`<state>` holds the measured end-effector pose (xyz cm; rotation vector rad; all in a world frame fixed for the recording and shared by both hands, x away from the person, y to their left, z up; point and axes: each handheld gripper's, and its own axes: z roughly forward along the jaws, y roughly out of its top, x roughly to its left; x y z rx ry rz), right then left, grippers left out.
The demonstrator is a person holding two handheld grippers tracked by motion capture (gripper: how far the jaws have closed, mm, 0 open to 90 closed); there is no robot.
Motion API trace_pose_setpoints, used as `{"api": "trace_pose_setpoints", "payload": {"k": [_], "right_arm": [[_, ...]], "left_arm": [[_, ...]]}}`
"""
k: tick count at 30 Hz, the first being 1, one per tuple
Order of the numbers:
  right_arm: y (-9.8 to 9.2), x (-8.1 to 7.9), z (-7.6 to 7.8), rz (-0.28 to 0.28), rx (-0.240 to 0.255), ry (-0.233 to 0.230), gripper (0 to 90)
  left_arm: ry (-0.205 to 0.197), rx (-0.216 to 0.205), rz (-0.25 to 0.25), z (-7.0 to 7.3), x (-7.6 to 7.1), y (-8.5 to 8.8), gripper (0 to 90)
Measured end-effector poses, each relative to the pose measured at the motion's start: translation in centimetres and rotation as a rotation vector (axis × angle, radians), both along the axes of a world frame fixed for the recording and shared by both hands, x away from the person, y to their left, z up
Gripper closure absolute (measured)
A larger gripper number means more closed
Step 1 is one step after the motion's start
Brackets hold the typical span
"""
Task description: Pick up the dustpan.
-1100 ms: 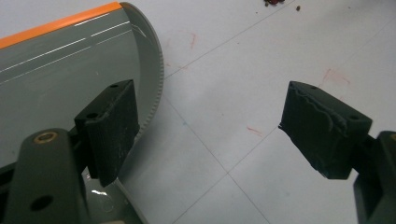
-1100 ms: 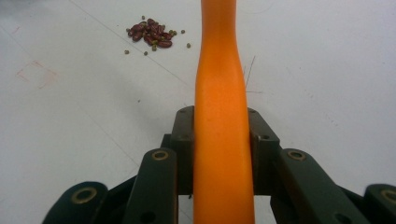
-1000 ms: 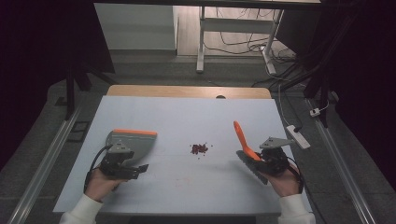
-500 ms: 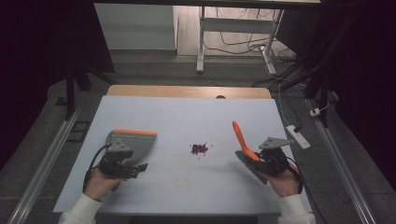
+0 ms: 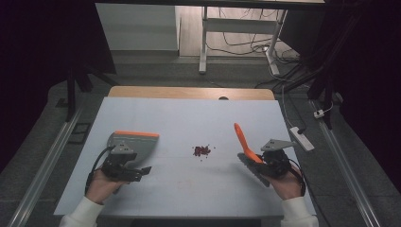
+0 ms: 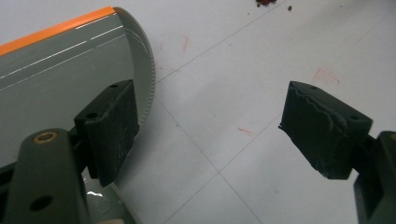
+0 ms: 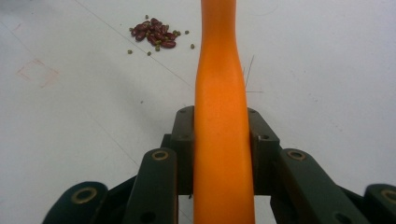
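One grey dustpan (image 5: 135,143), one orange brush (image 5: 244,142), one bean pile (image 5: 202,150) — two tools.

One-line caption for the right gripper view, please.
Right gripper clamped on an orange brush handle, with a small pile of red beans ahead on the white table.

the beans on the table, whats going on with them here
A person at a white table holds a gripper in each hand. The right gripper is shut on the orange handle of a small brush. The left gripper is open, one jaw beside a grey dustpan with an orange edge. A little pile of red beans lies on the table between them, not yet swept. It looks set for sweeping them into the dustpan.
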<state>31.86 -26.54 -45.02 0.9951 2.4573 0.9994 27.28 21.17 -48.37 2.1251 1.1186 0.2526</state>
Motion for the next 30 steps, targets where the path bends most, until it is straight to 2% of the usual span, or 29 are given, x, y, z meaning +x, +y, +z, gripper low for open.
{"api": "trace_pose_setpoints", "payload": {"k": [7, 10, 12, 15, 17, 19, 20, 21, 22, 23, 25, 27, 28, 29, 30], "right_arm": [[-0.2, 0.0, 0.1, -0.01, 0.005, -0.007, 69.7], [-0.2, 0.0, 0.2, -0.015, 0.015, -0.006, 69.7], [-0.2, 0.1, 0.3, -0.004, 0.02, -0.01, 69.7], [0.0, 0.3, 0.4, 0.008, 0.023, -0.013, 69.7], [0.1, 0.3, 0.5, 0.017, 0.02, -0.018, 69.8], [0.2, 0.2, 0.5, 0.023, 0.014, -0.021, 69.7], [0.1, 0.2, 0.5, 0.022, 0.013, -0.023, 69.7], [0.1, 0.2, 0.6, 0.02, 0.012, -0.026, 69.8], [0.0, 0.2, 0.6, 0.016, 0.017, -0.024, 69.7], [0.0, 0.2, 0.6, 0.016, 0.017, -0.024, 69.7], [-0.1, 0.2, 0.6, 0.008, 0.013, -0.026, 69.7], [-0.1, 0.2, 0.5, 0.006, 0.013, -0.024, 69.8], [-0.1, 0.2, 0.5, 0.008, 0.016, -0.021, 69.7], [-0.1, 0.2, 0.5, 0.008, 0.023, -0.019, 69.7], [-0.1, 0.2, 0.5, 0.008, 0.025, -0.019, 69.7]], "left_arm": [[-0.004, 0.011, 0.003, 0.7, -0.1, -0.2, 19.7], [0.002, 0.002, 0.037, 1.0, -0.2, -0.3, 19.7], [0.006, 0.006, 0.079, 1.4, -0.4, -0.3, 19.7], [0.017, 0.005, 0.095, 1.7, -0.3, -0.3, 19.7], [0.023, 0.018, 0.115, 2.0, -0.2, -0.4, 19.7], [0.056, 0.058, 0.14, 2.3, 0.1, -0.6, 19.7], [0.056, 0.058, 0.14, 2.3, 0.1, -0.6, 19.8], [0.062, 0.079, 0.153, 2.4, 0.2, -0.8, 20.0], [0.062, 0.079, 0.153, 2.4, 0.2, -0.8, 19.9], [0.073, 0.097, 0.149, 2.3, 0.3, -0.8, 19.9], [0.086, 0.104, 0.153, 2.2, 0.4, -0.6, 19.2], [0.107, 0.09, 0.185, 2.0, 0.5, 0.2, 19.2], [0.107, 0.09, 0.185, 2.0, 0.5, 0.2, 19.2], [0.126, 0.107, 0.205, 1.8, 0.5, 0.7, 19.1], [0.126, 0.107, 0.205, 1.8, 0.5, 0.7, 18.8]]}}
